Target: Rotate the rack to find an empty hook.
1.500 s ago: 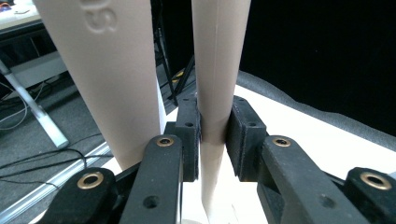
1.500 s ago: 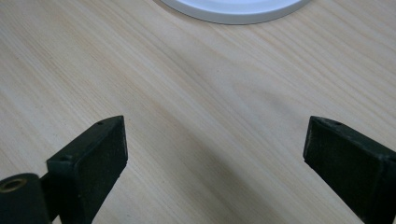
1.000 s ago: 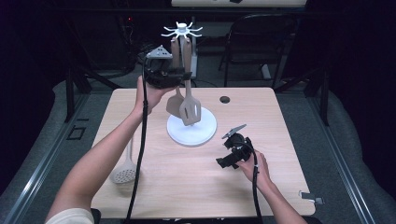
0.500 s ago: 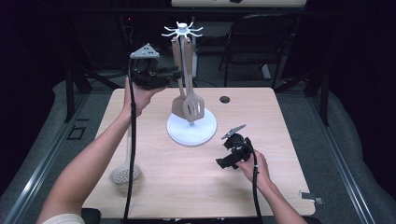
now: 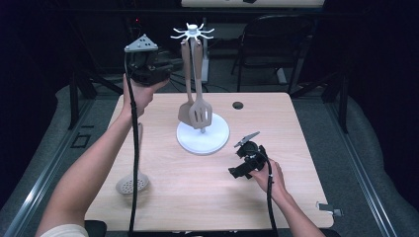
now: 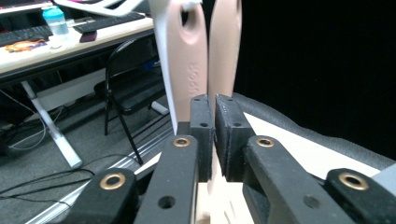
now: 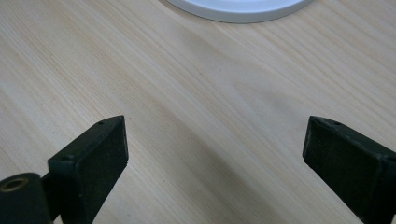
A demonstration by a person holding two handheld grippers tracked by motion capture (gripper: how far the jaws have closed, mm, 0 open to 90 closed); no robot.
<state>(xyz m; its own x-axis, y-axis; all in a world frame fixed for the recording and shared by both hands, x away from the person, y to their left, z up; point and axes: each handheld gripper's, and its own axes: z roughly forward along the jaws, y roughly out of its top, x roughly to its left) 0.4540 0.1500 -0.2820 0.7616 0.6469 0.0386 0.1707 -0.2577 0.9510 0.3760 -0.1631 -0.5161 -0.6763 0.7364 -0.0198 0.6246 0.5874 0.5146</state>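
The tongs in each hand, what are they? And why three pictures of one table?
A person holds a hand tool in each hand; each ends in two black tongs that pinch like fingers. The wide picture comes from a camera above the table. The other two come from small cameras on the tools, looking along their tongs.

On the table stands a white rack with a spatula and a slotted turner hanging from it. A skimmer lies at the left.

The left tongs, raised by the hanging handles, have just been closing and are shut with nothing visibly between them. The right tongs rest low over the wood, open and empty.
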